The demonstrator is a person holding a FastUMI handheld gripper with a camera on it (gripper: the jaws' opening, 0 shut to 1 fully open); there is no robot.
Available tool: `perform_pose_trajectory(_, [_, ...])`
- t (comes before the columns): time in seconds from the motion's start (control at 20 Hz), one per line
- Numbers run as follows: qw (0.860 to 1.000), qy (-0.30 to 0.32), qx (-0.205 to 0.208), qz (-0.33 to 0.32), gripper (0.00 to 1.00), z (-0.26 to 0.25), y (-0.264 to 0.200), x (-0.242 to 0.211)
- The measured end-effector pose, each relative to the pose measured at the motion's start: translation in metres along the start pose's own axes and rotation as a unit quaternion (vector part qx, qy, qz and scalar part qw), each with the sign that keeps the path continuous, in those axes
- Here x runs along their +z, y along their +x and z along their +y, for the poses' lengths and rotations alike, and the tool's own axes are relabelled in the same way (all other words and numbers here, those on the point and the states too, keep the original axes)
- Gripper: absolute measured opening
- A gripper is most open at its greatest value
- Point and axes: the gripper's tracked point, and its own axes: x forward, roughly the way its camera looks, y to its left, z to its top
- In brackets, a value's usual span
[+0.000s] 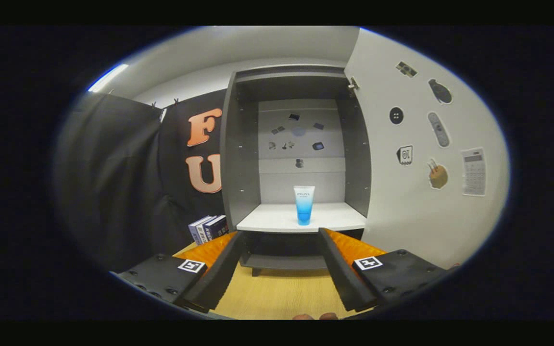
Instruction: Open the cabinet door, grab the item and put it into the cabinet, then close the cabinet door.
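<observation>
A grey cabinet [241, 158] stands ahead with its door [416, 202] swung wide to the right. A blue and white tube [303, 205] stands upright on the cabinet's white shelf [267, 222], near the front edge. My gripper [281, 235] is open, a little short of the shelf, with nothing between its fingers. The tube is just beyond the fingertips, in line with the gap and apart from both fingers.
The door's inner face carries several stickers [438, 175], and more are on the cabinet's back wall [301, 144]. Dark books [208, 228] stand left of the cabinet. A wooden tabletop [277, 293] lies below my fingers. A lower grey shelf [284, 262] sits under the white one.
</observation>
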Motion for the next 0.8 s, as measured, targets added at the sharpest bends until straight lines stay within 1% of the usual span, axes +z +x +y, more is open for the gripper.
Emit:
perform_pose_trajectory(0.3, [1.000,0.003,-0.006,-0.014,0.97,-0.026,-0.075,0.003])
perform_pose_trajectory(0.5, [1.000,-0.008,-0.018,-0.019,0.97,-0.052,-0.110,0.003])
perform_pose_trajectory(0.8, [0.999,-0.003,-0.038,-0.028,0.97,-0.099,-0.150,0.001])
